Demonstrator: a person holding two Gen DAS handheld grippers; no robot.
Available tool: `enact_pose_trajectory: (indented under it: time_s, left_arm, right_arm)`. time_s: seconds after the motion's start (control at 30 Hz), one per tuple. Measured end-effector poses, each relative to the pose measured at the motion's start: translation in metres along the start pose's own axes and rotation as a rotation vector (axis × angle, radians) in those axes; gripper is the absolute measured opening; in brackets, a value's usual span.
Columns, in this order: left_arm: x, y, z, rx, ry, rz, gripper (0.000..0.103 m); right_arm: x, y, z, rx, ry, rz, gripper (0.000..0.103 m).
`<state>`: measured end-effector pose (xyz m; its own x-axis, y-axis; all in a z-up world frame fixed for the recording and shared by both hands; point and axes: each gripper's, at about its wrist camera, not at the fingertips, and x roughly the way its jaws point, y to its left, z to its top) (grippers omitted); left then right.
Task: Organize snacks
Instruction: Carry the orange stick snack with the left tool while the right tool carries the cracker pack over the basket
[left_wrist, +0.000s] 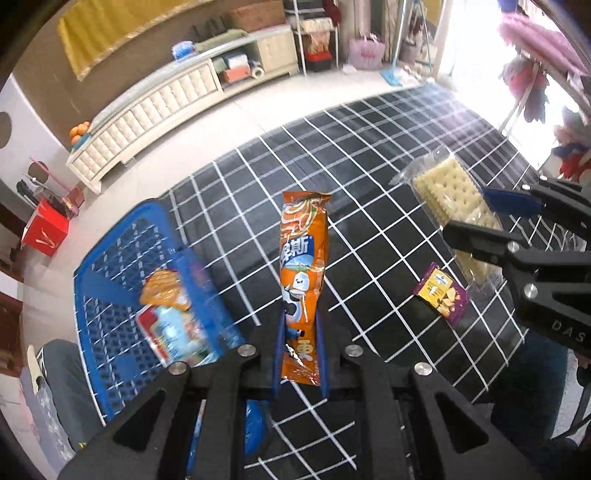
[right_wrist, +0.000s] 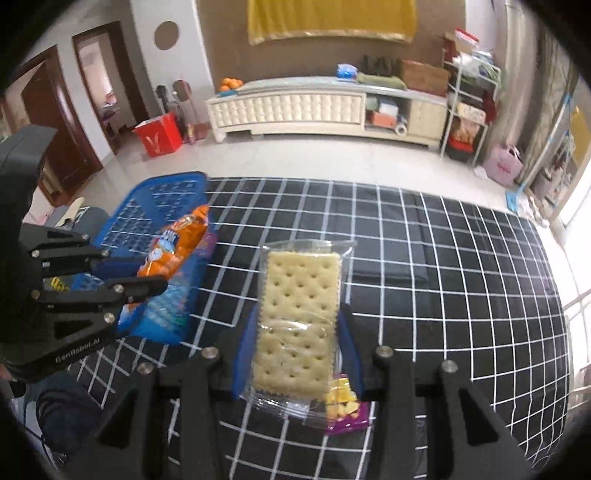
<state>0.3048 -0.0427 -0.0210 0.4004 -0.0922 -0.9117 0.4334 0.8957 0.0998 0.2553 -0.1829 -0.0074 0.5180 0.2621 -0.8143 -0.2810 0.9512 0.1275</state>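
While our left gripper (left_wrist: 300, 354) clamps the orange wafer pack (left_wrist: 303, 280) and our right gripper (right_wrist: 297, 354) grips the cracker pack (right_wrist: 297, 321) above the checked tablecloth (right_wrist: 443, 258), slick wrappers risk slipping before reaching the blue basket (left_wrist: 110, 266).

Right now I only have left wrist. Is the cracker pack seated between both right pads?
Observer: Yes. The cracker pack lies lengthwise in the right gripper, with a blue pad on each long side.
Operator: And my orange pack from outside?
Observer: The orange pack juts from the shut left gripper, in line with the blue basket; depth unclear.
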Motion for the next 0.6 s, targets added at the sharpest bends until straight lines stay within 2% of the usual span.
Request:
enact_pose_trajectory:
  time_s: [0.17, 0.27, 0.6]
  left_arm:
    - [-0.039, 0.018, -0.024, -0.03, -0.07, 0.007, 0.013]
    - [-0.05, 0.034, -0.032, -0.055, -0.093, 0.019, 0.013]
    - [-0.089, 0.084, -0.077, -0.117, -0.14, 0.06, 0.013]
  right_arm:
    - [-0.016, 0.027, -0.002, -0.028, -0.02, 0.023, 0.047]
    - [-0.022, 0.042, 0.0, -0.036, -0.032, 0.047, 0.047]
    - [0.003, 0.106, 0.017, -0.073, 0.012, 0.158, 0.047]
